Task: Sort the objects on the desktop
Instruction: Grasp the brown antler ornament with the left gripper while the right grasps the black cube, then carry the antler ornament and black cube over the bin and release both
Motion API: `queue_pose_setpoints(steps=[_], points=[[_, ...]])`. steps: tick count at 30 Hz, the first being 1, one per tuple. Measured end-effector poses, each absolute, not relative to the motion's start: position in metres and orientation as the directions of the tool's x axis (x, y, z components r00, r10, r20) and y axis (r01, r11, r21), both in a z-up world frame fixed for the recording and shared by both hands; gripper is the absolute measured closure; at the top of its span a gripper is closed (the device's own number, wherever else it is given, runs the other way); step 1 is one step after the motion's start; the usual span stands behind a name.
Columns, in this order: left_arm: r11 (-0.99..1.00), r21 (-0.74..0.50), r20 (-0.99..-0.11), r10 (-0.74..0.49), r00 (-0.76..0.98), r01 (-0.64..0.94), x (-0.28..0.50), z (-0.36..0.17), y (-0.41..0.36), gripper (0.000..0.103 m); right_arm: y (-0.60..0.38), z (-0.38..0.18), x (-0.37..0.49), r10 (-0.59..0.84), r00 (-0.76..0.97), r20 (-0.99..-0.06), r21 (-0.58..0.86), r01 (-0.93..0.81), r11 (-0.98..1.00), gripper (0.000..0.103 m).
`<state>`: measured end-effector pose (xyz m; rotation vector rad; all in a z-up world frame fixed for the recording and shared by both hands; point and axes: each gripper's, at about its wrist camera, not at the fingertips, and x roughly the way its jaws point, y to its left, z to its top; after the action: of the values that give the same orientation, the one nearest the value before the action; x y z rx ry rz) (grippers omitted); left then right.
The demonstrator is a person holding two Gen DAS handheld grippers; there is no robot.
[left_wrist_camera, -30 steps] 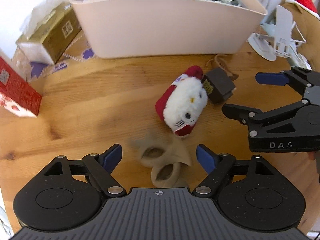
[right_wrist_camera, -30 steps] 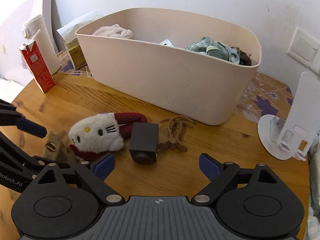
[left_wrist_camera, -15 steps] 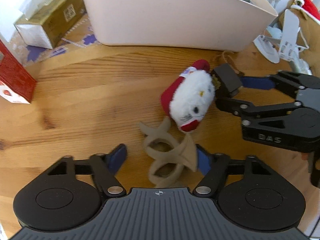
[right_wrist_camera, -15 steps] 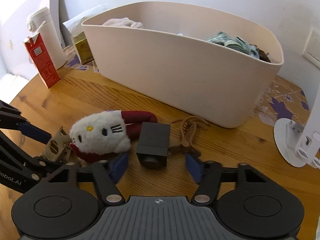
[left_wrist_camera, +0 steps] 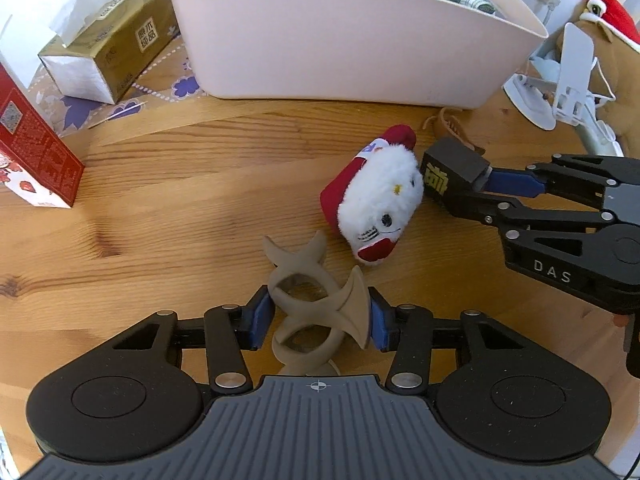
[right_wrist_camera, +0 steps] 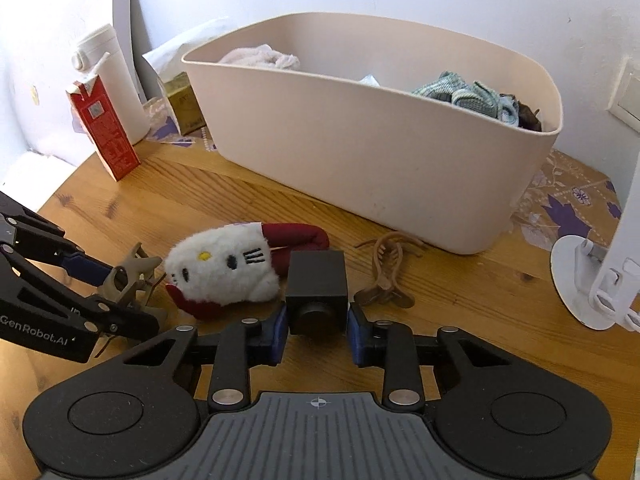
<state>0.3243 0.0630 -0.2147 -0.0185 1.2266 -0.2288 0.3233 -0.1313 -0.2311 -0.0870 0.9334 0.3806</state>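
My left gripper [left_wrist_camera: 316, 320] is shut on a taupe hair claw clip [left_wrist_camera: 312, 300] on the wooden table; the clip also shows in the right wrist view [right_wrist_camera: 128, 276]. My right gripper [right_wrist_camera: 316, 334] is shut on a small black box [right_wrist_camera: 318, 292], seen in the left wrist view [left_wrist_camera: 452, 176] with yellow print. A white and red plush cat [left_wrist_camera: 376, 200] lies between them, touching the box [right_wrist_camera: 228, 272]. A brown hair clip [right_wrist_camera: 386, 276] lies right of the box. The beige bin [right_wrist_camera: 380, 168] stands behind, holding cloths.
A red carton [right_wrist_camera: 104, 132], a white bottle [right_wrist_camera: 116, 84] and a gold tissue box [left_wrist_camera: 108, 48] stand at the left. A white phone stand [right_wrist_camera: 600, 276] is at the right, with a red-hatted plush [left_wrist_camera: 608, 12] behind it.
Both grippers moved forward and closed: the left onto the taupe claw clip, the right onto the black box. The plush has not moved.
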Motion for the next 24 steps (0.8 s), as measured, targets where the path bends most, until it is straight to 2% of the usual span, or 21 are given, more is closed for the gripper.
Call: queue_pose_setpoints(steps=[24], points=[[0.971,-0.121,-0.871,-0.204,0.447,0.207,0.288,-0.154,0.064,0.054,-0.168,-0.158,0.257,0.279,0.655,-0.703,0.063,-0.333,0.941,0.075]])
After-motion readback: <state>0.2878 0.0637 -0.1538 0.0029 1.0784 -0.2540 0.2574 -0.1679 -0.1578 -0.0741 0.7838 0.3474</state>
